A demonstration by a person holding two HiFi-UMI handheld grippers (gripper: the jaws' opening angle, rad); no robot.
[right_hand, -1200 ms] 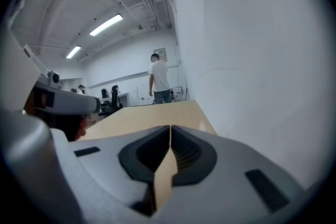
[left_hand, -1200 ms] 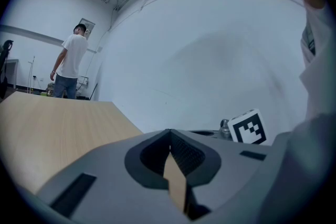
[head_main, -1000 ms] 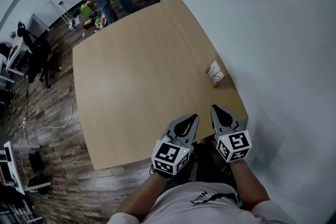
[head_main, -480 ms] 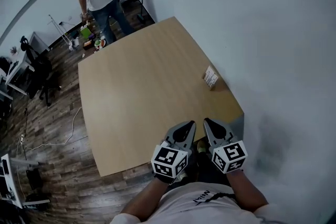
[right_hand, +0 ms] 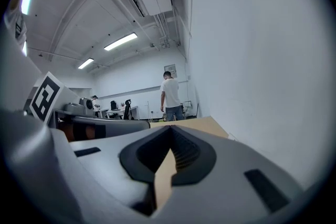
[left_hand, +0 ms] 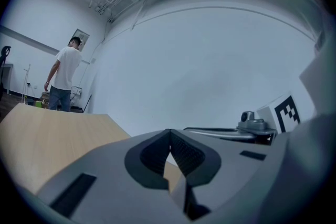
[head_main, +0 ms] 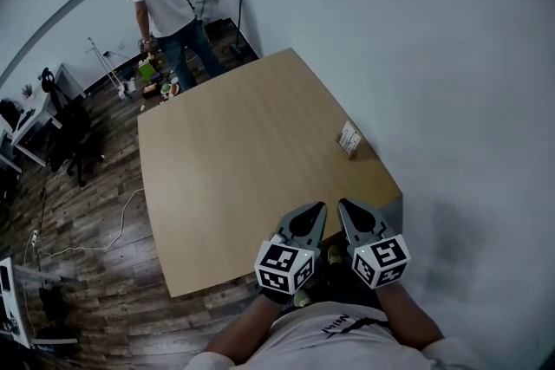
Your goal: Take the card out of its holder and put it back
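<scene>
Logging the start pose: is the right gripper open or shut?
Shut. The right gripper shows its jaw tips meeting in its own view, with nothing held between them.

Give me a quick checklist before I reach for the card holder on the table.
1. Card holder on the table, near the wall: ok.
2. Card seated in the holder: cannot tell, too small.
3. Left tool empty, jaws together: ok.
4. Right tool open for a grasp: not ok, jaws together.
5. Tabletop between tools and holder bare: ok.
6. Person standing beyond the far end: ok.
</scene>
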